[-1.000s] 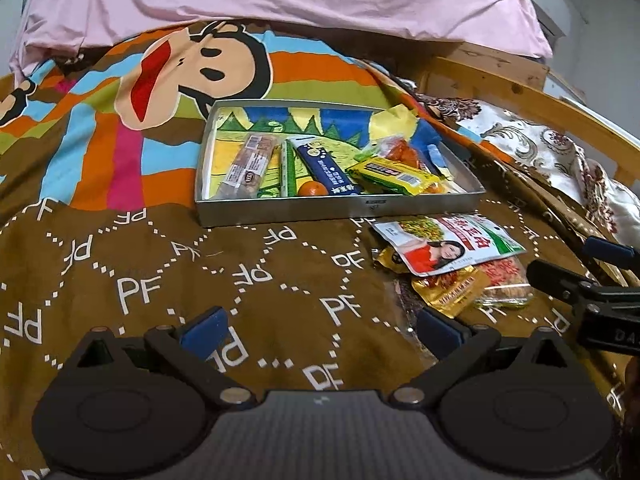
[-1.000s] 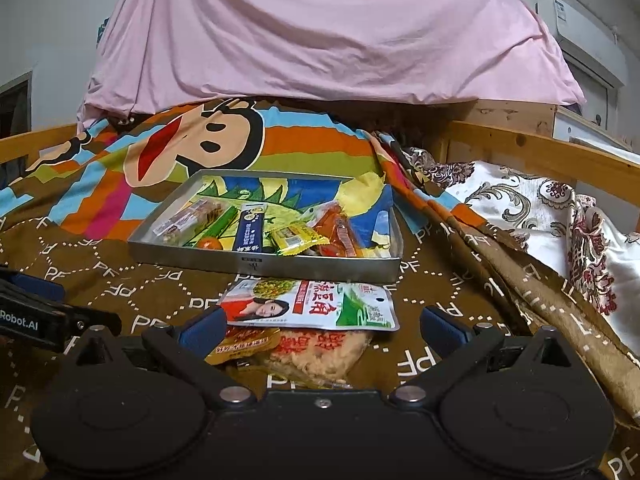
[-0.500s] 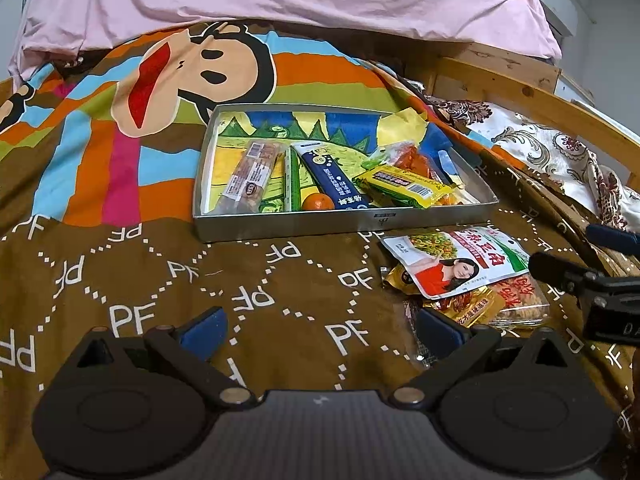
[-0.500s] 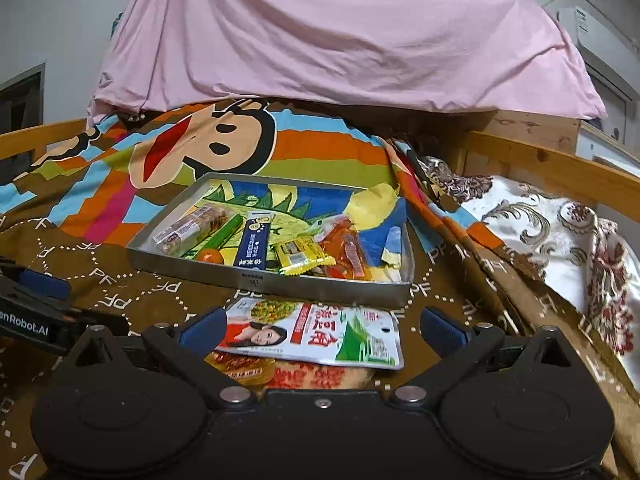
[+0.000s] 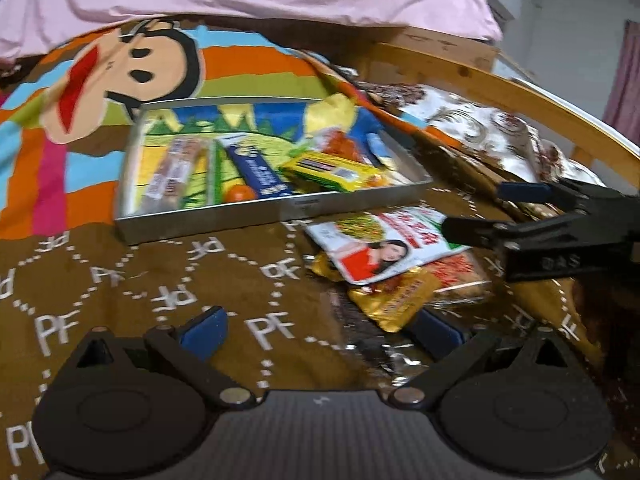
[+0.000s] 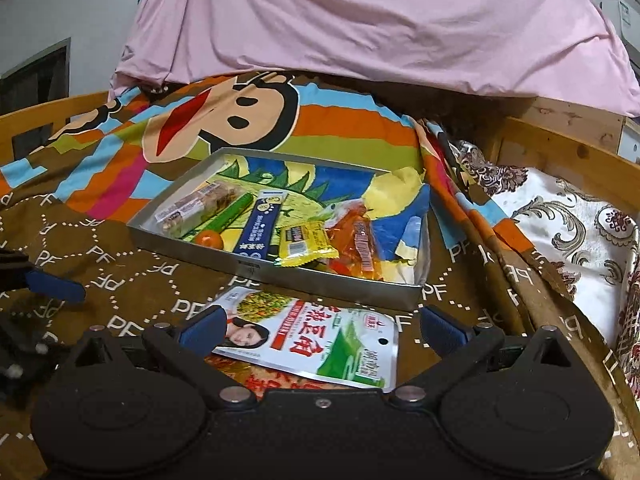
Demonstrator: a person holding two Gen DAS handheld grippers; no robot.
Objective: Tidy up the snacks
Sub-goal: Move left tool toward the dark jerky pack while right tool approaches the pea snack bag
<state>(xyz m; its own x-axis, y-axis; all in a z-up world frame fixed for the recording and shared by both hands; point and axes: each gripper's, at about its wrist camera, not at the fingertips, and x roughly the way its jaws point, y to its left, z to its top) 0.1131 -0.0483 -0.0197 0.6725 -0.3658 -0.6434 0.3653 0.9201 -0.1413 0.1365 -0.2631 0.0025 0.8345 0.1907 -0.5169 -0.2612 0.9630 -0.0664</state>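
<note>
We are looking at a bed spread with a brown blanket (image 6: pixel 132 276) printed with white letters and a cartoon monkey on bright stripes. A pink sheet (image 6: pixel 360 20) is hanging behind it. A wooden bed rail (image 6: pixel 568 152) is curving along the right, beside a floral cream quilt (image 6: pixel 560 232). A pale wall (image 6: pixel 68 4) is showing at left, under dim indoor light.

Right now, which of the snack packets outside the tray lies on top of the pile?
The white and green pouch with the woman's portrait. It overlaps the gold packet and the clear packet of orange crackers, both partly hidden beneath it.
</note>
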